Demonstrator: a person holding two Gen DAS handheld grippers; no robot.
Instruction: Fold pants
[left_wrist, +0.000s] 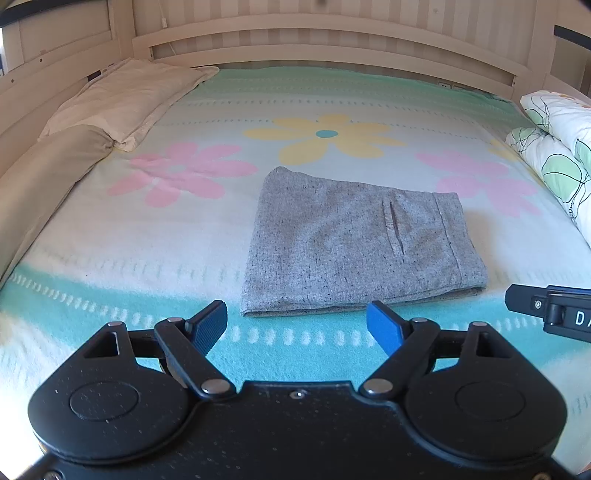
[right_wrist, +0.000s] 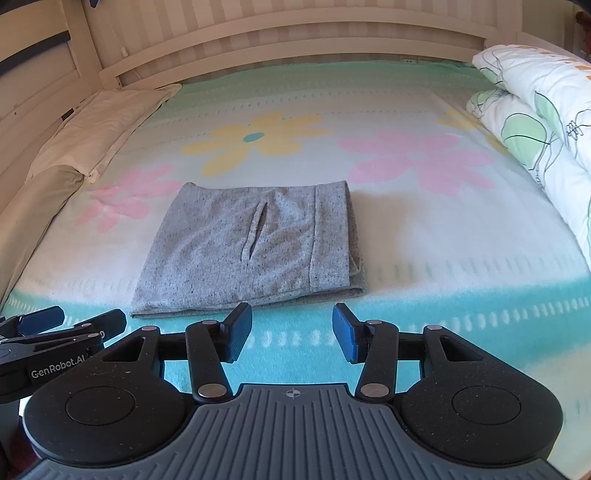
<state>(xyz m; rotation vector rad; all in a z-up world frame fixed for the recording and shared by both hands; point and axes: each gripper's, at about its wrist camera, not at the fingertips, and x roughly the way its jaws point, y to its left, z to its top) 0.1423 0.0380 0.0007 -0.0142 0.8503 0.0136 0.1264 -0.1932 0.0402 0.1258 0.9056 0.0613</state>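
Observation:
The grey speckled pants (left_wrist: 354, 243) lie folded into a compact rectangle on the flowered bed blanket (left_wrist: 155, 251), pocket slit facing up; they also show in the right wrist view (right_wrist: 251, 251). My left gripper (left_wrist: 297, 325) is open and empty, just in front of the pants' near edge, apart from them. My right gripper (right_wrist: 291, 332) is open and empty, in front of the pants' near right corner. The right gripper's body shows at the right edge of the left wrist view (left_wrist: 546, 310), and the left gripper shows at the left edge of the right wrist view (right_wrist: 59, 332).
A cream pillow (left_wrist: 125, 99) and a beige bolster (left_wrist: 40, 184) lie along the bed's left side. A rolled floral duvet (right_wrist: 535, 122) lies along the right side. A wooden slatted headboard (left_wrist: 325, 40) stands at the far end.

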